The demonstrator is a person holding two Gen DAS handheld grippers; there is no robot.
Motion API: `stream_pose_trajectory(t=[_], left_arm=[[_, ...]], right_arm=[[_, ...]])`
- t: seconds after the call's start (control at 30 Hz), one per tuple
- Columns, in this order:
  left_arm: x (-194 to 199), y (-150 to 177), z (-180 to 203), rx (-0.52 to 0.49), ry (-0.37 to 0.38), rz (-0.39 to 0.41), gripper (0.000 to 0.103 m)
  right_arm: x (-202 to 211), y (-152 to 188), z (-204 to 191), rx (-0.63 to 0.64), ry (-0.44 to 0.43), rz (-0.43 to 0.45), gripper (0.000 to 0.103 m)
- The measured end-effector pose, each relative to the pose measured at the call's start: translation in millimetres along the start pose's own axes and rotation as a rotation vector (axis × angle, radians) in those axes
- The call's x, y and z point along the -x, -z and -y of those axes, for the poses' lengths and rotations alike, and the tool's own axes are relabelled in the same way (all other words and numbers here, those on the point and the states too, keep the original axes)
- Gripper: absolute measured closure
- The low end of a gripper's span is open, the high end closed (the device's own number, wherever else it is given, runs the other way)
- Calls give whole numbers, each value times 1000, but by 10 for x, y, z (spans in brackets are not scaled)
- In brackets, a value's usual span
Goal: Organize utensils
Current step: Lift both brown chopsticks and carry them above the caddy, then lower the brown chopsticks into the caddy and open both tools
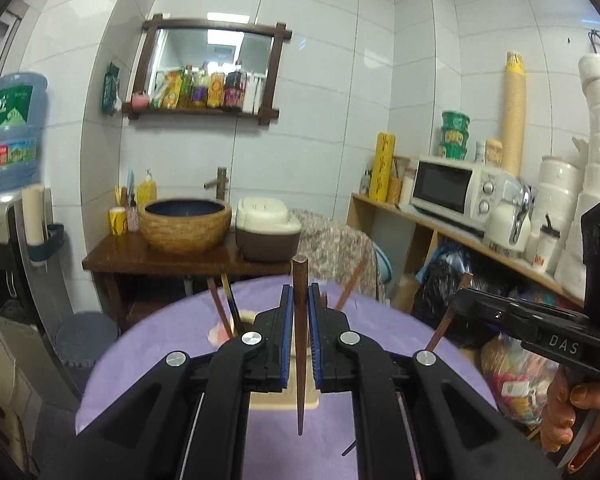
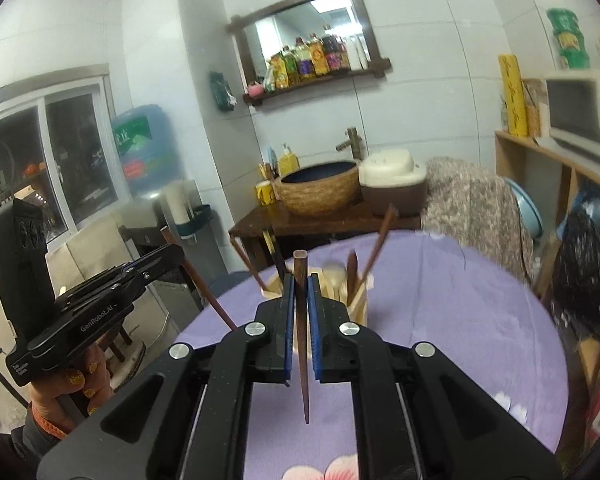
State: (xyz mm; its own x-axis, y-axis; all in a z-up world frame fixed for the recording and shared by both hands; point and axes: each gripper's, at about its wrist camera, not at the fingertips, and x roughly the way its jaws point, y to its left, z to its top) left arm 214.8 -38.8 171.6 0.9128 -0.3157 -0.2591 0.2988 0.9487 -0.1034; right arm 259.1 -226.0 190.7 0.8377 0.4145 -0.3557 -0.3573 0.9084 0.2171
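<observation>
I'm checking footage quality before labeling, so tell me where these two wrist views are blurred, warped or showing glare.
Left wrist view: mostly sharp, the chopstick in the left hand-held gripper crisp; fisheye bends the wall tiles, dark vignette in the corners. Right wrist view: motion blur smears the microwave and the wooden utensil holder; the right hand-held gripper and its chopstick stay sharp; mild sheen on the tiles.

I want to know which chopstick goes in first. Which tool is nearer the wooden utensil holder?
Hard to tell, perhaps left. The left tool holds its chopstick directly over the wooden utensil holder; the right tool holds its chopstick just short of it.
</observation>
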Motion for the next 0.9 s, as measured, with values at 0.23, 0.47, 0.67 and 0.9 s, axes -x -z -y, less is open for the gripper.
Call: stream_pose_trajectory(t=[0.23,0.47,0.67,0.9], left_arm=[[-120,-762,-40,-10,-76,115,94],[-663,-651,-139,22,-128,63,94],[-982,-294,-254,40,-140,-16,94],[-1208,52,-308,37,-143,-93,94]], right_arm=[[-162,-777,-125,17,36,113,95],[-692,-718,-53,20,88,106,95],[-1052,-397,50,30,117,60,95],[-1301,-97,114,42,136,15,95]])
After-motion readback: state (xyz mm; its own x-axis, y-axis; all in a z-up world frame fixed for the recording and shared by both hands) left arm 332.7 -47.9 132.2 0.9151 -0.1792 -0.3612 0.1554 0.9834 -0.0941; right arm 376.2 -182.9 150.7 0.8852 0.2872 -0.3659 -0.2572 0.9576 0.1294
